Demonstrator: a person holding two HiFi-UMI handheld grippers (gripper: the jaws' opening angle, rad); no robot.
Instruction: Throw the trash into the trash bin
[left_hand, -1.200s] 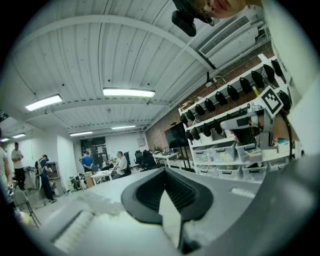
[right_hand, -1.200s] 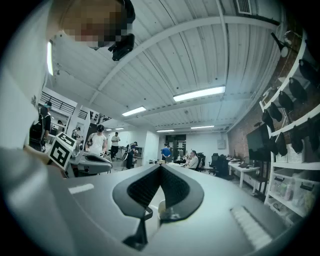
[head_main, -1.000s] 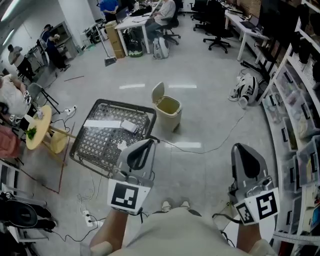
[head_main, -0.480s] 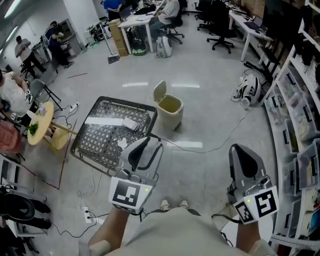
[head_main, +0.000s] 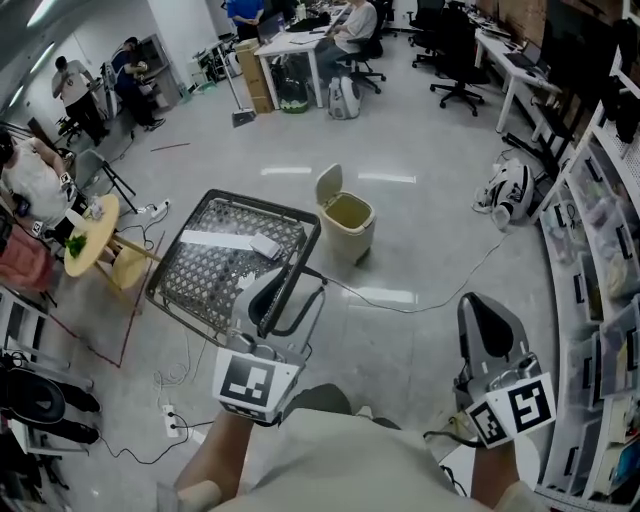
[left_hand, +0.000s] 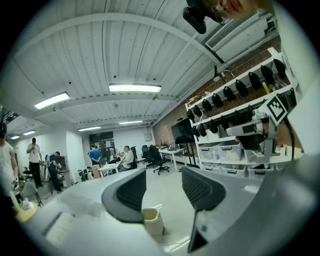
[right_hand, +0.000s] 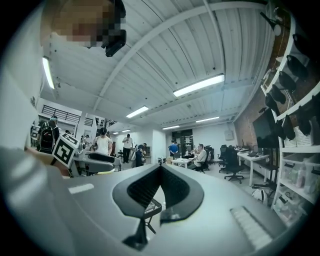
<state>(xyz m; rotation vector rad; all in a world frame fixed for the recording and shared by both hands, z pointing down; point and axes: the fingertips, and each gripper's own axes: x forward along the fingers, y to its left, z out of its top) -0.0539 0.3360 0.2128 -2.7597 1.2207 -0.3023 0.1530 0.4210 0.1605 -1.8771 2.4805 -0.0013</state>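
Trash: a white strip and a small box, both lying flat on the mesh rack. Neither is lifted, and neither is in the bin.

Bin: beige, on the floor just beyond the rack's far corner and apart from it. The lid stands upright, so the mouth is clear for a drop from above.

Left gripper: held over the rack's near edge, pointing toward the trash and the bin.
- Jaws have just been opening and stand wide apart.
- Nothing is between them; in the left gripper view only the bin shows through the gap.
- Judged purpose: spread ahead of a reach for a piece on the rack.

Right gripper: off to the right over bare floor, well apart from the rack and the bin.
- Jaws are together with nothing in them; in the right gripper view the pads meet.
- Judged idle, kept back so the left has free room.

Status, as a judgement: pick-up not yet made. The next move needs the open jaws brought down around one piece on the mesh, where the flat strip may be hard to pinch.
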